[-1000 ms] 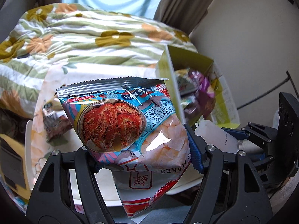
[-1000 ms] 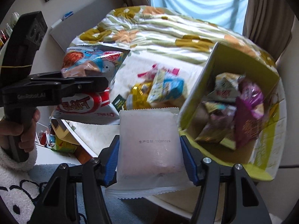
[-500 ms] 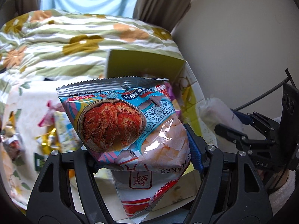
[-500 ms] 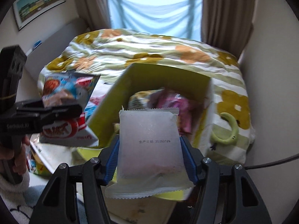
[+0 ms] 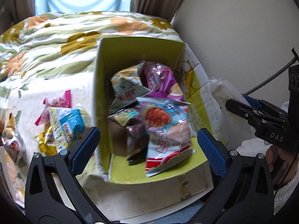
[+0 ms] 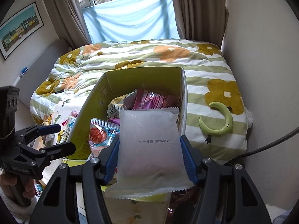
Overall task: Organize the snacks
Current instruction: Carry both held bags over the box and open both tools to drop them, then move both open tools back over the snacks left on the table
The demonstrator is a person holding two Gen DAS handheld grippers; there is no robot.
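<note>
The left gripper (image 5: 147, 141), jaws just sprung wide and empty, hangs over the box (image 5: 138, 52) while the right gripper (image 6: 149, 156) clamps a white packet (image 6: 149, 149) at 6 o'clock.

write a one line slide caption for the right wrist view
Right gripper holds a white snack packet over the green box of snacks on the bed; shrimp flakes bag already inside.

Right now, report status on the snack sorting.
Left hand-held gripper just opened, empty. Shrimp-picture snack bag lies in yellow-green cardboard box. Right hand-held gripper shut on frosted white pouch above box. Nothing blocking.
</note>
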